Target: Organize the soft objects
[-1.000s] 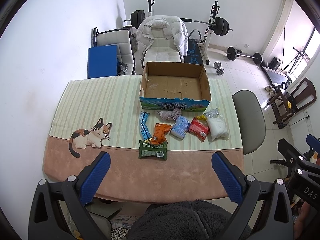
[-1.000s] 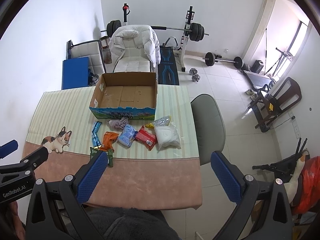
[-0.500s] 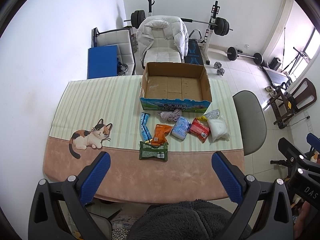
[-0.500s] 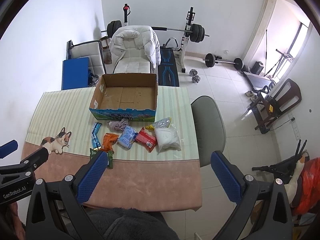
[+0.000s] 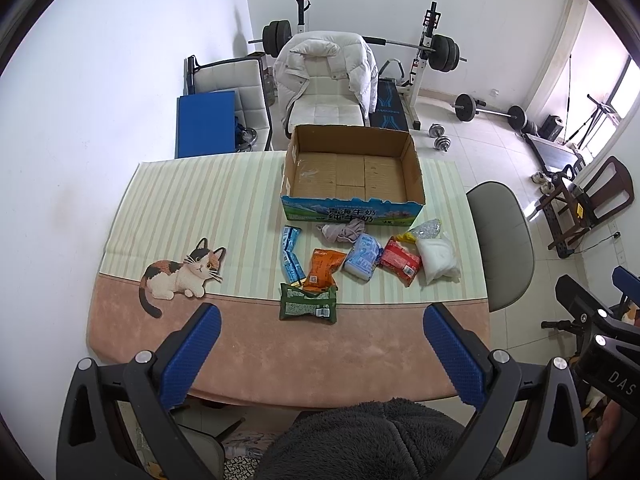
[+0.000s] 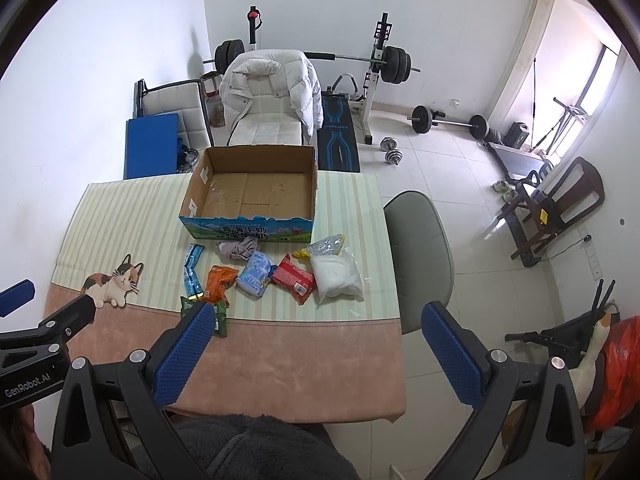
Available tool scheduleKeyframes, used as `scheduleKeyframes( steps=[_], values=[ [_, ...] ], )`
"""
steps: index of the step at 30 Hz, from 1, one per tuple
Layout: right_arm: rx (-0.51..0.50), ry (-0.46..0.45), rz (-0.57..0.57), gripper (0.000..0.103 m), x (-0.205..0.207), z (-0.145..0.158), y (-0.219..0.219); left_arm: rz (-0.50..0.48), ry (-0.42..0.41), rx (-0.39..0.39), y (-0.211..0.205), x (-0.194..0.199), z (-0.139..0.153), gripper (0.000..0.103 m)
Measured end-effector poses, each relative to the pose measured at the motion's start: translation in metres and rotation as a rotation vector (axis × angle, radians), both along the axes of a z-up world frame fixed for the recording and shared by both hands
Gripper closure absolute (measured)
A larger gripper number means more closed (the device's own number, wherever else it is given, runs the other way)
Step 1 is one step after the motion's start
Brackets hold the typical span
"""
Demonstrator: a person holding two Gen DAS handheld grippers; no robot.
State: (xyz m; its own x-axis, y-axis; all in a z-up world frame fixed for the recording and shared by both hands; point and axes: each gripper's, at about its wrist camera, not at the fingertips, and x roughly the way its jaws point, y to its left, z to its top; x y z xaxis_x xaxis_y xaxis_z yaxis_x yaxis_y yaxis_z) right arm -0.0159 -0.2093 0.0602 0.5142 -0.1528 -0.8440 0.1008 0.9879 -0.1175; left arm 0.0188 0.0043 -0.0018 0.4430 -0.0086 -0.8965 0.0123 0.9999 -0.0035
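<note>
An open cardboard box (image 5: pixel 352 172) (image 6: pixel 252 190) with nothing in it stands at the table's far side. In front of it lie several soft packets: a green one (image 5: pixel 308 307), an orange one (image 5: pixel 323 268) (image 6: pixel 218 282), a light blue one (image 5: pixel 363 257) (image 6: pixel 256 272), a red one (image 5: pixel 400 262) (image 6: pixel 293 279), a white bag (image 5: pixel 438 254) (image 6: pixel 336 276), a blue strip (image 5: pixel 290 254) (image 6: pixel 193 270) and a grey cloth (image 5: pixel 344 231) (image 6: pixel 238 248). My left gripper (image 5: pixel 320 344) and right gripper (image 6: pixel 314 344) hang open high above the table's near edge, holding nothing.
The table (image 5: pixel 200 208) carries a striped cloth with a cat picture (image 5: pixel 180 276). A grey-green chair (image 5: pixel 500 240) stands at its right side. Behind are a white jacket-draped chair (image 5: pixel 328 80), a blue mat (image 5: pixel 204 124) and a barbell rack (image 5: pixel 428 48). Dumbbells lie on the tiled floor.
Both views have barely shifted; the packets and box stay put and both grippers remain open.
</note>
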Motion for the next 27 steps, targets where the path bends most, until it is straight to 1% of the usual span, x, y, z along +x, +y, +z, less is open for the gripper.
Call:
scheduleKeyframes(
  steps=[7, 9, 11, 13, 14, 16, 17, 19, 20, 22, 23, 24, 25, 26, 27],
  values=[
    [0.020, 0.008, -0.007, 0.000, 0.002, -0.005, -0.002, 0.000, -0.007, 0.003, 0.002, 0.005, -0.002, 0.000],
    [0.046, 0.016, -0.012, 0.000, 0.006, -0.014, -0.005, 0.022, -0.028, 0.022, 0.009, 0.017, -0.006, 0.000],
    [0.062, 0.022, -0.020, 0.000, 0.016, -0.027, -0.010, 0.046, -0.012, 0.047, 0.017, 0.026, -0.019, 0.000],
    [0.079, 0.061, -0.031, 0.000, 0.032, -0.049, -0.016, 0.085, 0.015, 0.059, 0.030, 0.043, -0.039, 0.000],
    [0.116, 0.089, -0.033, 0.000, 0.043, -0.065, -0.020, 0.097, 0.034, 0.066, 0.033, 0.048, -0.049, 0.000],
    [0.165, 0.140, -0.036, 0.000, 0.063, -0.094, -0.025, 0.131, 0.073, 0.086, 0.042, 0.063, -0.078, 0.000],
    [0.191, 0.180, -0.038, 0.000, 0.078, -0.116, -0.026, 0.145, 0.100, 0.099, 0.045, 0.071, -0.093, 0.000],
    [0.235, 0.220, -0.033, 0.000, 0.096, -0.150, -0.026, 0.158, 0.138, 0.107, 0.050, 0.079, -0.121, 0.000],
    [0.251, 0.245, -0.035, 0.000, 0.106, -0.170, -0.026, 0.177, 0.181, 0.125, 0.053, 0.086, -0.139, 0.000],
    [0.278, 0.291, -0.025, 0.000, 0.127, -0.207, -0.024, 0.187, 0.245, 0.106, 0.056, 0.097, -0.170, 0.000],
    [0.291, 0.309, -0.016, 0.000, 0.137, -0.225, -0.021, 0.192, 0.275, 0.114, 0.056, 0.100, -0.183, 0.000],
    [0.300, 0.335, -0.008, 0.000, 0.148, -0.244, -0.017, 0.190, 0.312, 0.132, 0.054, 0.104, -0.200, 0.000],
    [0.310, 0.359, 0.005, 0.000, 0.158, -0.263, -0.014, 0.177, 0.346, 0.130, 0.052, 0.106, -0.216, 0.000],
    [0.316, 0.368, 0.009, 0.000, 0.165, -0.274, -0.013, 0.179, 0.379, 0.132, 0.051, 0.108, -0.232, 0.001],
    [0.323, 0.384, 0.012, 0.000, 0.175, -0.291, -0.011, 0.195, 0.416, 0.114, 0.053, 0.110, -0.249, 0.005]
  ],
)
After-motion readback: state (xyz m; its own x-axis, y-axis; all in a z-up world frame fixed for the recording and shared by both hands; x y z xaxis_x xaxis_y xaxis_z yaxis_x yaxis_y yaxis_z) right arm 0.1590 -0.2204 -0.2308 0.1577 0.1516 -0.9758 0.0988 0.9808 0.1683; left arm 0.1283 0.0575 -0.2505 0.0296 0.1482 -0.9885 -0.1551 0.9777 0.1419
